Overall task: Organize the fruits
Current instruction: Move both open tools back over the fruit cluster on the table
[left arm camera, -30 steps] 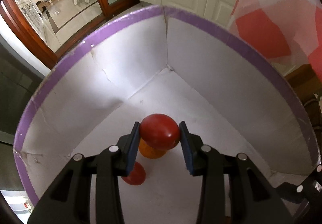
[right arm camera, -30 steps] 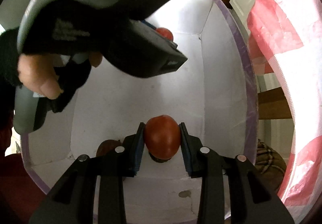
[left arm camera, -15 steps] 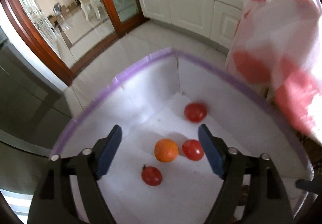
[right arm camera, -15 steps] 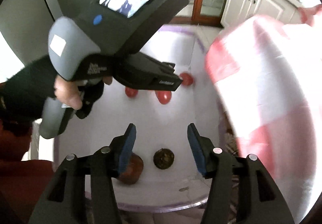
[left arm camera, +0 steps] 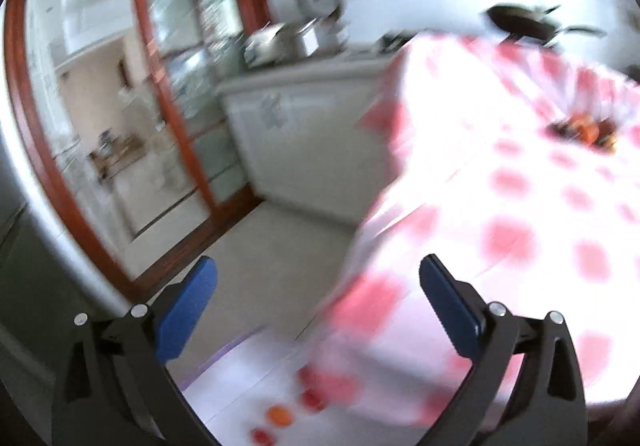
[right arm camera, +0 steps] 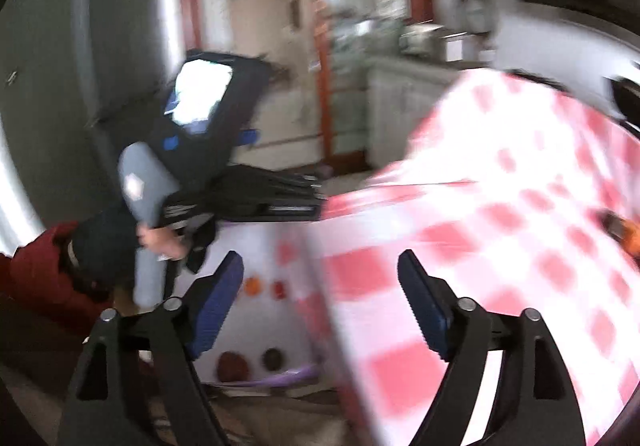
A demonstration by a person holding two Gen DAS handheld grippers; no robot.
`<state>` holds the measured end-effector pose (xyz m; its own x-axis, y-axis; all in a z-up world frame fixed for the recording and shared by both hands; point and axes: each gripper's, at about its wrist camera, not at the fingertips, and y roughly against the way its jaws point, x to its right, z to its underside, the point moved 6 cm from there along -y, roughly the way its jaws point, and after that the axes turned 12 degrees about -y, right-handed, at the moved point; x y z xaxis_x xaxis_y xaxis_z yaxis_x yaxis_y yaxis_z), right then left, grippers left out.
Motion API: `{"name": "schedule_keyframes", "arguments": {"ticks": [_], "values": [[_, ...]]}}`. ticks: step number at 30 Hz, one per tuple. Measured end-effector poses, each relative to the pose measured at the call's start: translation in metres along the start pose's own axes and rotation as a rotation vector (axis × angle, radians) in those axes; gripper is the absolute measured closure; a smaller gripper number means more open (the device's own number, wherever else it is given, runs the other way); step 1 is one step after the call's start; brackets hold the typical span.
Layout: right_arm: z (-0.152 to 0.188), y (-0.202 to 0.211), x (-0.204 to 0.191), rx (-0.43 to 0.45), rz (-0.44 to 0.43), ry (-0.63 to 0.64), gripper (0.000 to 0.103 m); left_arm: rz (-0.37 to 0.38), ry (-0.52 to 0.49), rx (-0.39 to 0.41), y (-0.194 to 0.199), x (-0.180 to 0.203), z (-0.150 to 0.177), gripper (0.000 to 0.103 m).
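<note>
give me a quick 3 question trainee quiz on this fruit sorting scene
1. True or false: the left gripper holds a fruit.
2. Where does the orange fruit lie: A) on the checked tablecloth, B) in the white box, C) on the floor?
3. What colour are the pads of the right gripper?

Key: 1 false, its jaws are opening with nothing between them; 2 B; 3 blue.

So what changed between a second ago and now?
Each hand-held gripper, left and right, let go of its red fruit into the white box, rose clear of it, and its jaws are opening with nothing between them. The fruits stay in the box beside the checked tablecloth.
</note>
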<state>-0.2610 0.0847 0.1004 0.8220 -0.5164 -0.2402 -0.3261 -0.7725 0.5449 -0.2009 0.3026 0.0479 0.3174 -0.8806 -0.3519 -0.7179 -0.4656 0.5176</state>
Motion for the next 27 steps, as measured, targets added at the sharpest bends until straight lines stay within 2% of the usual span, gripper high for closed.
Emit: {"name": "schedule_keyframes", "arguments": {"ticks": [3,7,10,13,17,19,23,27], "values": [[0.001,0.035,0.059,0.076,0.121,-0.101,0.016,0.161,0.0,0.085,0.008,0.055,-0.049,0.002],[0.017,0.064,0.152,0.122,0.278,-0.297,0.016,0.32,-0.004,0.136,-0.009,0.141,-0.095,0.002],[0.023,0.082,0.219,0.14,0.403,-0.416,0.016,0.398,-0.006,0.131,-0.036,0.209,-0.133,0.002],[0.034,0.086,0.282,0.128,0.518,-0.514,0.016,0.484,0.072,0.081,-0.069,0.27,-0.162,0.002],[0.04,0.094,0.363,0.123,0.596,-0.651,0.016,0.532,0.15,0.023,-0.114,0.322,-0.193,0.002],[0.04,0.1,0.384,0.15,0.607,-0.695,0.016,0.537,0.202,0.02,-0.133,0.34,-0.204,0.002],[0.03,0.1,0.413,0.181,0.64,-0.724,0.016,0.555,0.292,-0.004,-0.153,0.342,-0.217,0.002],[0.014,0.09,0.436,0.159,0.687,-0.708,0.016,0.541,0.352,0.005,-0.178,0.338,-0.229,0.002]]}}
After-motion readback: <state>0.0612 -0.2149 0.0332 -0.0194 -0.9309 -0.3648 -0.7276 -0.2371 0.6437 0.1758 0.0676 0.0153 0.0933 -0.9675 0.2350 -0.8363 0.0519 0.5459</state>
